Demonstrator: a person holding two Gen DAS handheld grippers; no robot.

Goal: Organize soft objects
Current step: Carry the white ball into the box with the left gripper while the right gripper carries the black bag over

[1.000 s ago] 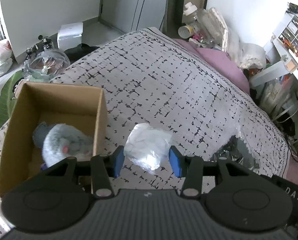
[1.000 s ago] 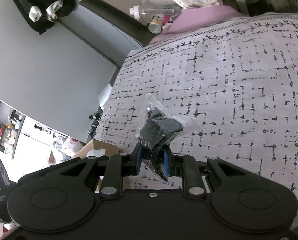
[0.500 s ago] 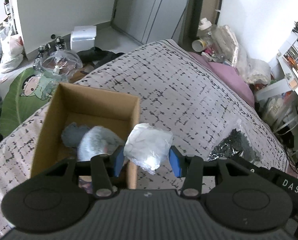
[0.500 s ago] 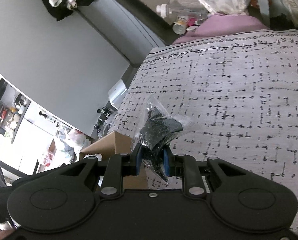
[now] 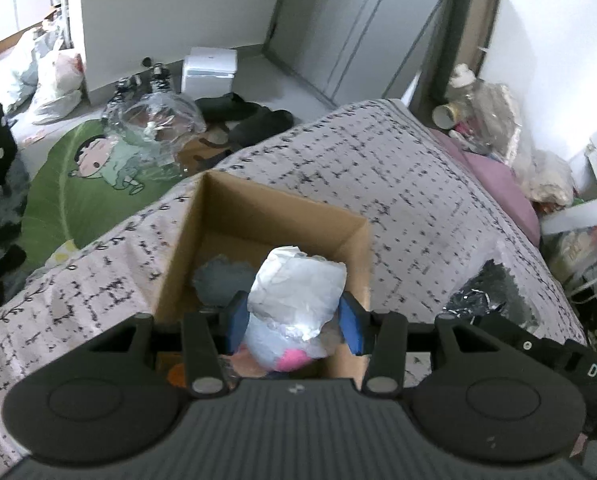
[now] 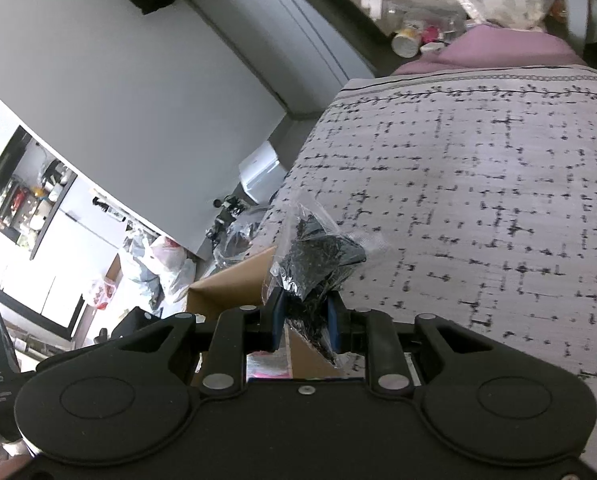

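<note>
My left hand-held gripper clamps a white bundle above the cardboard box (grey plush inside). My right hand-held gripper pinches a black-filled bag over the bed.

The left gripper holds a white plastic-wrapped bundle between its blue fingers, right above the open cardboard box that stands on the bed with its black-dashed cover. Inside the box, under the bundle, lies a grey plush toy with a pink patch showing near the fingers. At right, the other gripper's black body reaches in beside a clear bag of dark material, and a green cartoon mat lies on the floor beyond the bed.
</note>
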